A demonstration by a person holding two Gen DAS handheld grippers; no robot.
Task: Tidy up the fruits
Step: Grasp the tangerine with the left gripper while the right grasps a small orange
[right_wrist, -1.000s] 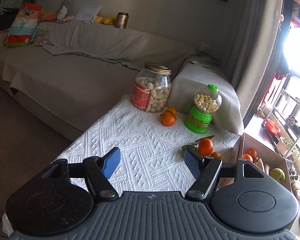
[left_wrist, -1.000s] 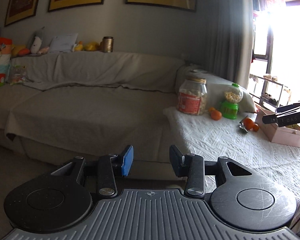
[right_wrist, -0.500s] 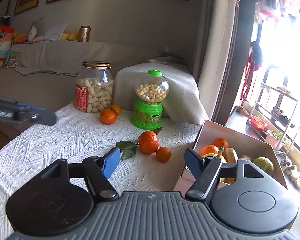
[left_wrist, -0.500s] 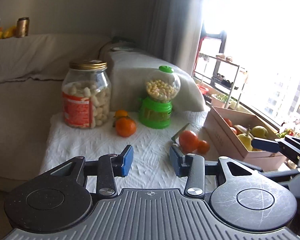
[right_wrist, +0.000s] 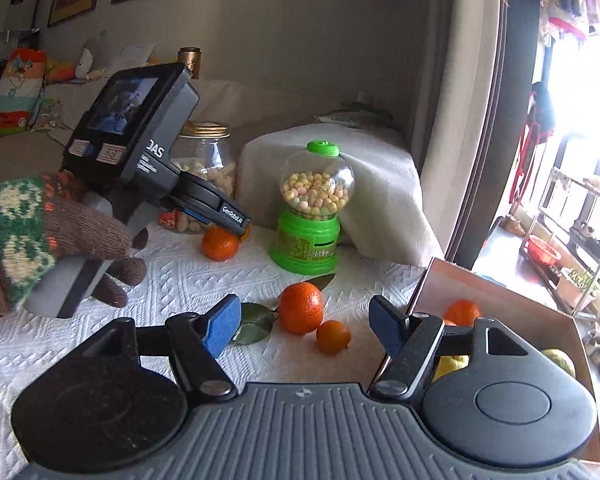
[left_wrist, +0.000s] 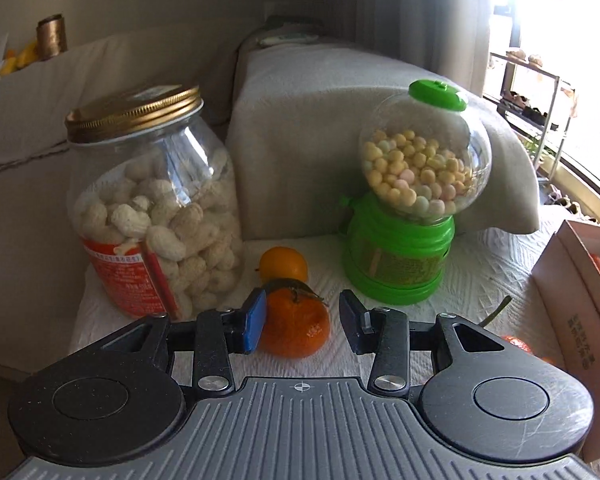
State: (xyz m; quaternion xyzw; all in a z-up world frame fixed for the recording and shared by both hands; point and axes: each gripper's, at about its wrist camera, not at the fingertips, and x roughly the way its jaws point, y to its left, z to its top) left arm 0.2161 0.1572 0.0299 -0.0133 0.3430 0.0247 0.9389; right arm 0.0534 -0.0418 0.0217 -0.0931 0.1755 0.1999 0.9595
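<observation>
Tongs on my left point(left_wrist: 302, 322) are opening around the tangerine point(left_wrist: 294, 326) to fit it; right tongs point(right_wrist: 304, 326) stand spread, empty, beside the box point(right_wrist: 500, 304).

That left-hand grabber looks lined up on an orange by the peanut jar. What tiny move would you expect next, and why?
Probably a short push forward, then a squeeze. The left gripper has its jaws opening, and the mandarin beside the peanut jar sits between the fingertips, near the blue pad, with a gap at the other finger. It looks framed but not yet gripped, and the cardboard box awaits.
</observation>
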